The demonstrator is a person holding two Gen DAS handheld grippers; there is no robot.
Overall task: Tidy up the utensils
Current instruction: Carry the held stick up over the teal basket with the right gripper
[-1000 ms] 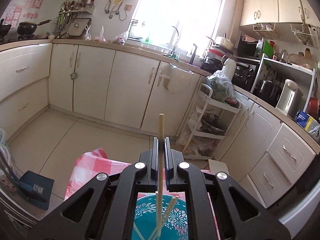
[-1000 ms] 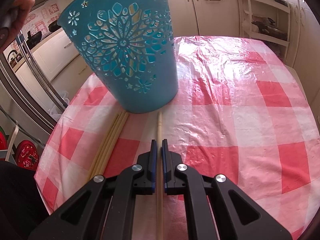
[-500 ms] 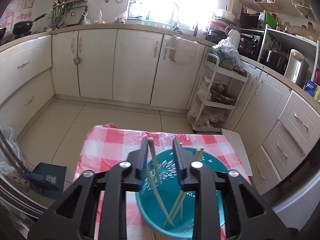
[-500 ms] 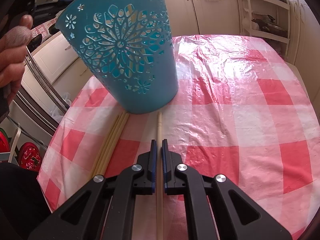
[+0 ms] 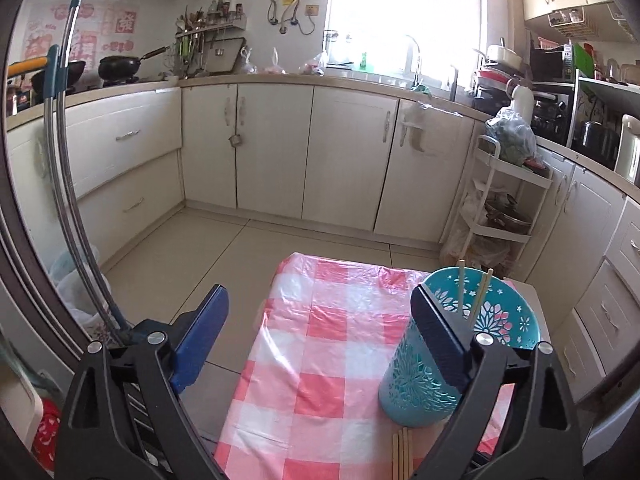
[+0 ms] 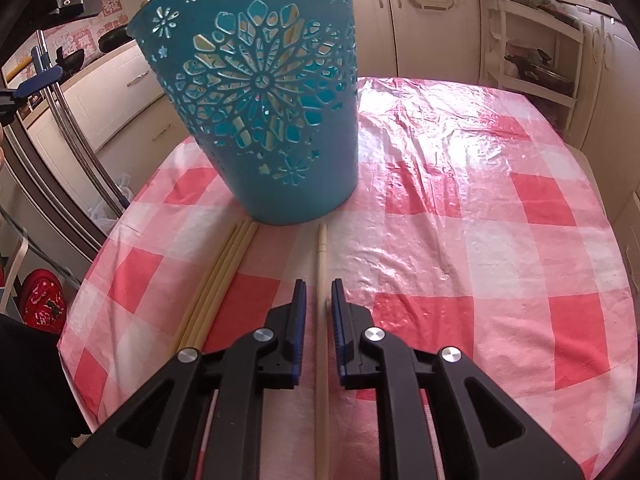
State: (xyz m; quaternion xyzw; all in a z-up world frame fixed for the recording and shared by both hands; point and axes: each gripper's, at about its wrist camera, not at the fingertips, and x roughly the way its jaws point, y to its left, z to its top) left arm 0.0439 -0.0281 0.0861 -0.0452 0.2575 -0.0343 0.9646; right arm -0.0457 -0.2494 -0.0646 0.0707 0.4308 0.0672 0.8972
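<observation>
A teal cut-out basket (image 5: 420, 380) stands on the pink checked tablecloth (image 5: 320, 360), with chopstick tips (image 5: 462, 280) sticking out of its top. My left gripper (image 5: 320, 304) hangs to the left of the basket; its jaws are opening wide and nothing is between them. In the right wrist view the basket (image 6: 264, 120) is just ahead. A single chopstick (image 6: 322, 256) lies on the cloth, running between the fingers of my right gripper (image 6: 319, 292). Those jaws are opening, with a small gap on each side of the stick. Several more chopsticks (image 6: 224, 280) lie together to its left.
The table's left edge (image 6: 100, 248) drops to the floor, where a red bag (image 6: 40, 300) sits. Curved metal tubes (image 5: 68, 200) rise at the left. Cream cabinets (image 5: 280, 152) and a white trolley (image 5: 508, 208) line the far walls.
The left gripper opened and dropped its chopstick into the basket, then swung left so the basket now sits to its right. The right gripper's jaws parted slightly off the chopstick.
</observation>
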